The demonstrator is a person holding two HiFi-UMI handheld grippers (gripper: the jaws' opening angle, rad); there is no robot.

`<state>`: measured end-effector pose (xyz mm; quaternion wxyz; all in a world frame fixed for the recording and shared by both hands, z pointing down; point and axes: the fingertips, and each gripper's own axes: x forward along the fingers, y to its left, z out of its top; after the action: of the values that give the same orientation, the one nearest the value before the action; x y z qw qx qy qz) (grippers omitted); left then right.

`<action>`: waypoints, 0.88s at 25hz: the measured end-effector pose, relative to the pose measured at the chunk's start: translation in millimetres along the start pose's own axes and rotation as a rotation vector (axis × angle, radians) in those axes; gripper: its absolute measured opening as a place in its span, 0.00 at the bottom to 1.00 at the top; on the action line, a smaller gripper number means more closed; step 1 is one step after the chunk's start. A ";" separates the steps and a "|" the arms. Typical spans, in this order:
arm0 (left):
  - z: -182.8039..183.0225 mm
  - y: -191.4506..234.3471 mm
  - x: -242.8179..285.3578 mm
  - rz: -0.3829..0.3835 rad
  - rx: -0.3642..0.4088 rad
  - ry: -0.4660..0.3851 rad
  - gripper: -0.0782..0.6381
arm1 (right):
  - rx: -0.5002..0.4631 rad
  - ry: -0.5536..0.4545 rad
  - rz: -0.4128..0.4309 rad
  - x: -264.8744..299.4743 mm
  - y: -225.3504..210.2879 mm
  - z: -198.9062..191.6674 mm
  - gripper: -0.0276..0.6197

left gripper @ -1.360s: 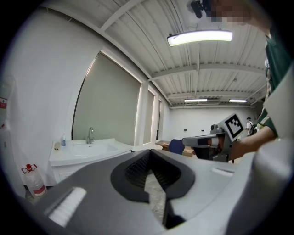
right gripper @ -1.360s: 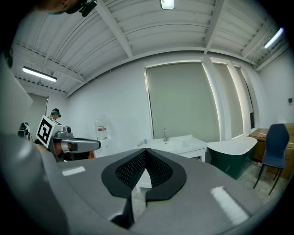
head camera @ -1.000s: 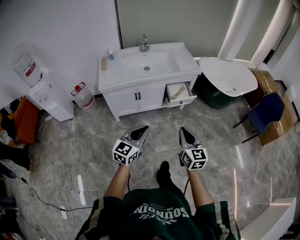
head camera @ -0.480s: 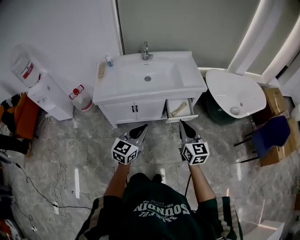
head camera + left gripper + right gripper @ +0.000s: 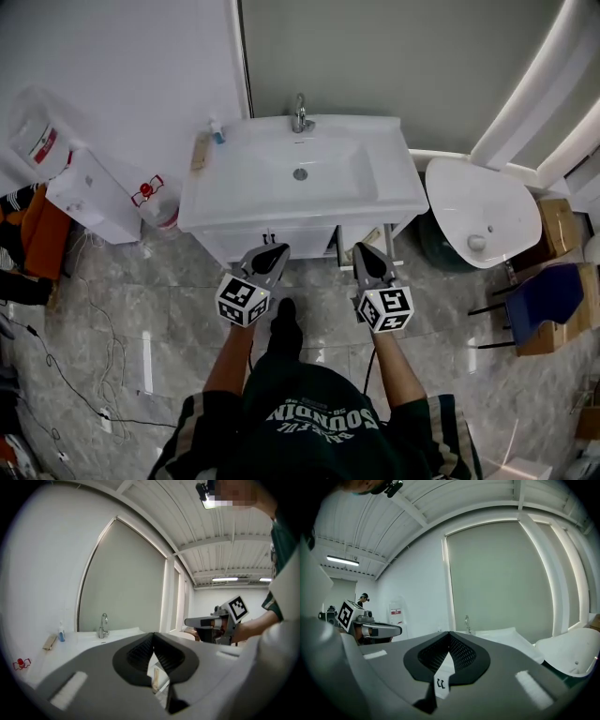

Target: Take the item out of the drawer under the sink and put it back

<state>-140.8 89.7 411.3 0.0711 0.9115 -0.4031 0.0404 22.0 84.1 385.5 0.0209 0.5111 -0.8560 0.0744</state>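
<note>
The white sink cabinet (image 5: 300,178) stands straight ahead against the wall. Under its right end a drawer (image 5: 388,242) is pulled out, with a pale beige item (image 5: 373,235) lying in it. My left gripper (image 5: 274,251) is shut and empty, level, just short of the cabinet doors. My right gripper (image 5: 361,251) is shut and empty too, its tip in front of the open drawer. In the left gripper view the jaws (image 5: 153,635) meet and the beige item (image 5: 154,679) shows through the gap below them. The right gripper (image 5: 449,633) looks at the faucet (image 5: 466,623).
A water dispenser (image 5: 66,173) and a water bottle (image 5: 155,202) stand left of the cabinet. A white basin-shaped table (image 5: 483,220), a blue chair (image 5: 548,295) and cardboard boxes (image 5: 562,225) are on the right. Cables (image 5: 103,375) lie on the floor at the left.
The person has walked towards the sink. Both grippers now reach the cabinet front, and the drawer is partly hidden under the counter edge and the right gripper.
</note>
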 end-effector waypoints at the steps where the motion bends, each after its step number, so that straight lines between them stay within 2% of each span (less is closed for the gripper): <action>1: 1.3 16.6 11.7 0.000 -0.009 -0.003 0.18 | -0.002 0.003 -0.001 17.1 -4.8 0.5 0.05; 4: 7.8 59.1 51.9 -0.021 -0.027 0.000 0.18 | -0.008 0.021 -0.010 67.3 -23.3 5.0 0.05; 11: 19.5 133.1 135.3 -0.130 -0.033 0.032 0.18 | -0.018 0.053 -0.062 159.6 -43.7 13.5 0.05; 15: 21.5 145.4 168.8 -0.180 -0.042 0.044 0.18 | -0.007 0.073 -0.099 181.1 -62.1 15.7 0.05; 22: 21.5 153.5 197.0 -0.216 -0.042 0.054 0.18 | 0.002 0.089 -0.121 202.8 -84.0 16.2 0.05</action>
<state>-121.8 -159.5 430.9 0.1048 0.9465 -0.3014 0.0488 -0.3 -134.4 401.1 0.0627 0.5581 -0.8218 0.0964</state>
